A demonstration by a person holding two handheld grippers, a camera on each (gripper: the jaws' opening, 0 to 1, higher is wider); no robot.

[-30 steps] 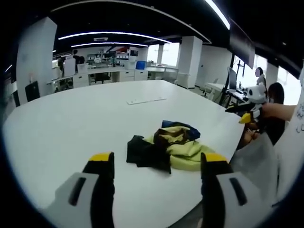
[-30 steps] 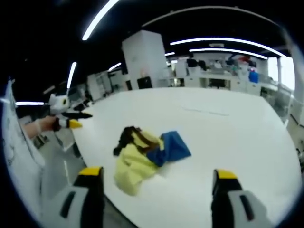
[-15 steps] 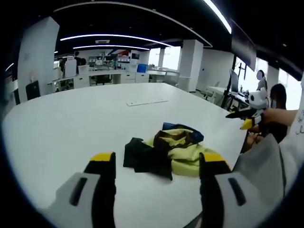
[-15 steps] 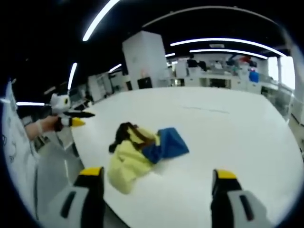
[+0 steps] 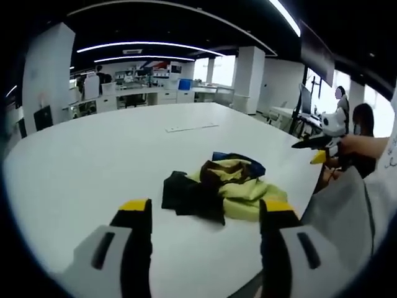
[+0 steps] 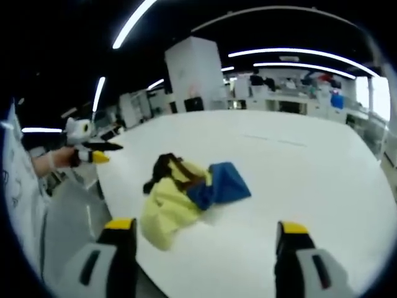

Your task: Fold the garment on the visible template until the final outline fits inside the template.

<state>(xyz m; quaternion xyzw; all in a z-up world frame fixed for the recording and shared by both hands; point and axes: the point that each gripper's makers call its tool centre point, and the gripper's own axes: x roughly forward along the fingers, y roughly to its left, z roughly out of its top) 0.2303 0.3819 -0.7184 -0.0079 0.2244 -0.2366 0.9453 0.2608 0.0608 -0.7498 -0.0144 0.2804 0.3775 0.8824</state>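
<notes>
Folding not started; garment lies crumpled near the counter edge; left hand-held gripper and right hand-held gripper both wide, empty.

- The garment is soft, matt cloth, crumpled in yellow, blue, brown and black.
- The table beneath it is smooth white with a faint sheen.
- Gripper jaws look like matt plastic.
</notes>
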